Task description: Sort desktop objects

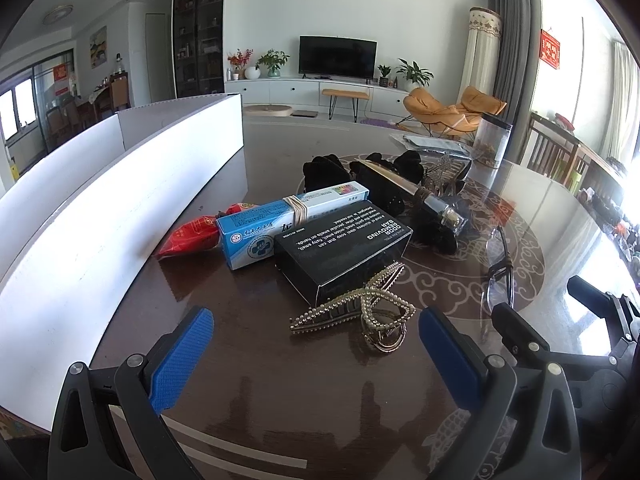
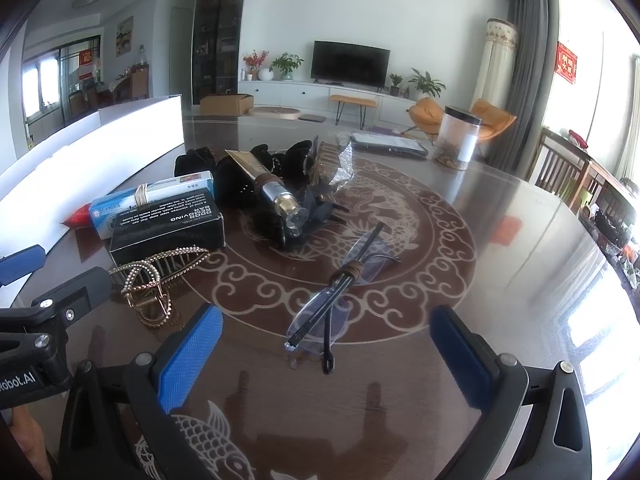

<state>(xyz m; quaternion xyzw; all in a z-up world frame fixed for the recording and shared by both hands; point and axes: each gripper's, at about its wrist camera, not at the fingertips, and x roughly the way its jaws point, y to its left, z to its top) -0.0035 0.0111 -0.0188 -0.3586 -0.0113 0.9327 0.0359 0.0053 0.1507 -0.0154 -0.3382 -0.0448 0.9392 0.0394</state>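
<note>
A gold pearl-studded hair claw [image 1: 360, 312] lies just ahead of my open left gripper [image 1: 316, 334], between its blue pads. Behind it sit a black box [image 1: 344, 252], a blue-white carton [image 1: 288, 224] with a rubber band, and a red packet [image 1: 190, 238]. A tube with a clear cap [image 1: 424, 198] rests on black hair clips [image 1: 400, 192]. Folded rimless glasses [image 2: 340, 300] lie directly in front of my open right gripper [image 2: 326, 344], nothing between its fingers. The right view also holds the hair claw [image 2: 154, 280], the black box [image 2: 168, 228] and the tube [image 2: 272, 192].
A long white box [image 1: 120, 200] runs along the left side of the dark patterned table [image 1: 280, 400]. At the far right stand a clear jar [image 2: 458, 138] and a flat black packet [image 2: 388, 144]. Chairs flank the table's right edge.
</note>
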